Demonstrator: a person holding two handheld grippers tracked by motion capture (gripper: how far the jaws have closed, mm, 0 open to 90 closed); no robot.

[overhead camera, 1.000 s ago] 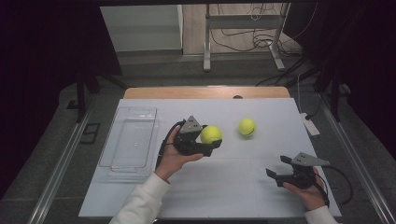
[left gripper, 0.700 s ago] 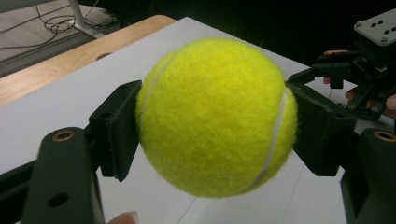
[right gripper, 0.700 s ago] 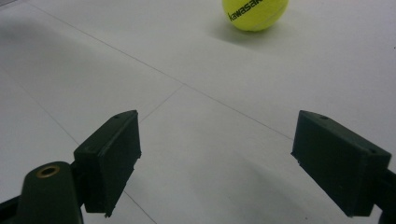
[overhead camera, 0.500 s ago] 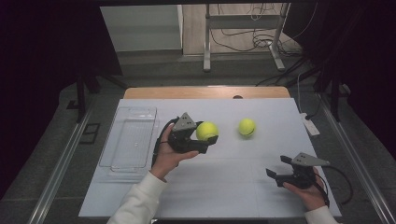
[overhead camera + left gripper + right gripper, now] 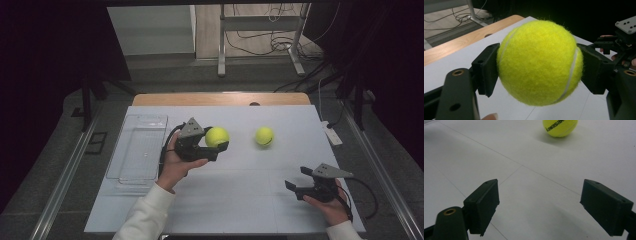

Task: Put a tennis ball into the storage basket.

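My left gripper [image 5: 219, 143] is shut on a yellow tennis ball [image 5: 216, 136], held above the white table near its middle. In the left gripper view the ball [image 5: 540, 61] sits squeezed between both black jaws. A second tennis ball [image 5: 264, 135] rests on the table to the right of it, also seen with black lettering in the right gripper view [image 5: 560, 127]. My right gripper [image 5: 298, 179] hovers low near the table's front right, open, with nothing between its fingers [image 5: 482, 202].
A clear plastic tray [image 5: 137, 150] lies at the left side of the white table [image 5: 240, 200]. A white power strip [image 5: 331, 132] sits at the right edge. Beyond the table's wooden far edge [image 5: 220, 99] are floor cables and a metal stand.
My left gripper has carried the held ball a little to the left, toward the tray. The right gripper and the loose ball have stayed put.
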